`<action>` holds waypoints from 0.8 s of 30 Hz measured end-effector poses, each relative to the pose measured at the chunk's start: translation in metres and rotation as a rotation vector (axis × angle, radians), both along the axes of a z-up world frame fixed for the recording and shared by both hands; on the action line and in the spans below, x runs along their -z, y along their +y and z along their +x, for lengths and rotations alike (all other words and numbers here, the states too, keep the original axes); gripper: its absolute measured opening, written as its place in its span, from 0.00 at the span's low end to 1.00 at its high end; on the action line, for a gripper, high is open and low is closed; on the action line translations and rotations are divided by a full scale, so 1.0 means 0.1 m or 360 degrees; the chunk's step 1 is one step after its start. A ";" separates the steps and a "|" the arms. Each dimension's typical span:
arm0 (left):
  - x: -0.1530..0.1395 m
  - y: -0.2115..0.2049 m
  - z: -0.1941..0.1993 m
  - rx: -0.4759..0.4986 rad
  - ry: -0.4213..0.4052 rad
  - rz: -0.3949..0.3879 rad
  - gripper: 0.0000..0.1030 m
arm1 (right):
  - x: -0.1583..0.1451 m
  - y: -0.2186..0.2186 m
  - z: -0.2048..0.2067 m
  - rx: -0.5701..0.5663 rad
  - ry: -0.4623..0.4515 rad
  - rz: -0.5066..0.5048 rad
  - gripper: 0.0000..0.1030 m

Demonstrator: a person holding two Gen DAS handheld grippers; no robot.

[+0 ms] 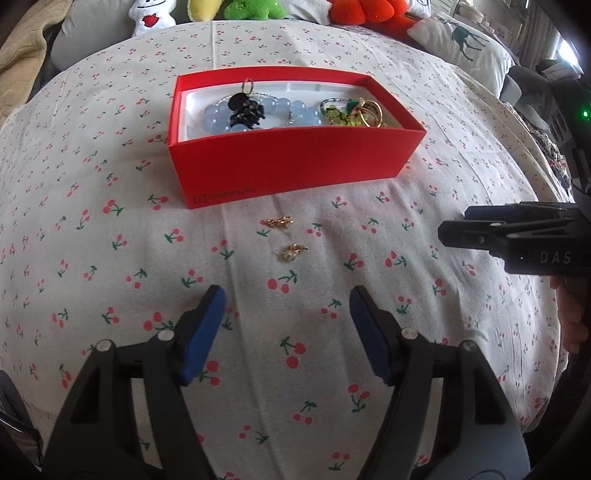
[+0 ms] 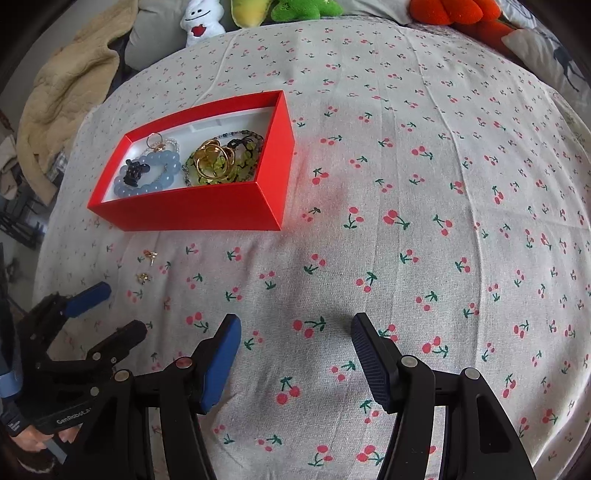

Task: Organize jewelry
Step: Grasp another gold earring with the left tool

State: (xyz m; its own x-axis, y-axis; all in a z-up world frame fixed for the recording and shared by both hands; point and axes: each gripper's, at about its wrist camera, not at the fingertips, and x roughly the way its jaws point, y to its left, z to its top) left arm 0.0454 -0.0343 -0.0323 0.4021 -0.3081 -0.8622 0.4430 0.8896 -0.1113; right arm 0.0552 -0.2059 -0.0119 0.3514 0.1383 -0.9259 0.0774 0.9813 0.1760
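A red box (image 1: 291, 162) (image 2: 192, 206) sits on the cherry-print cloth and holds a blue bead bracelet (image 1: 303, 114) (image 2: 162, 177), a black charm (image 1: 245, 110), green beads (image 2: 243, 162) and gold rings (image 1: 371, 110) (image 2: 214, 158). Two small gold earrings (image 1: 280, 222) (image 1: 291, 252) lie on the cloth in front of the box, also in the right wrist view (image 2: 149, 254) (image 2: 143, 277). My left gripper (image 1: 288, 317) (image 2: 114, 310) is open and empty, just short of the nearer earring. My right gripper (image 2: 295, 339) (image 1: 454, 229) is open and empty over bare cloth, right of the box.
Plush toys (image 1: 251, 9) (image 2: 295, 9) line the far edge of the bed. A beige blanket (image 2: 62, 96) lies at the far left, a deer-print pillow (image 1: 469, 44) at the far right. The cloth (image 2: 443, 221) stretches wide to the right of the box.
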 end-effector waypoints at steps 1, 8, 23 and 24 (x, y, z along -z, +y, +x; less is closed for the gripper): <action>0.00 -0.03 0.00 0.0011 -0.0008 0.0001 0.61 | -0.01 0.01 -0.01 -0.0006 -0.0002 -0.0003 0.61; 0.06 -0.11 0.06 -0.0013 -0.0045 -0.0022 0.46 | -0.03 0.04 -0.03 -0.0039 -0.0014 0.0012 0.61; 0.08 -0.20 0.04 -0.0013 -0.0154 0.0074 0.12 | -0.07 0.01 0.00 0.0005 -0.0033 0.0018 0.61; 0.07 -0.19 0.03 -0.0012 -0.0155 0.0079 0.12 | -0.09 0.01 0.00 0.0008 -0.0038 0.0020 0.61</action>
State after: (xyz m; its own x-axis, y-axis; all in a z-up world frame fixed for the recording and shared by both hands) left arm 0.0479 -0.0538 -0.0389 0.4867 -0.2625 -0.8332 0.4427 0.8963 -0.0238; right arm 0.0557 -0.2044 -0.0034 0.3744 0.1479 -0.9154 0.0780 0.9787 0.1901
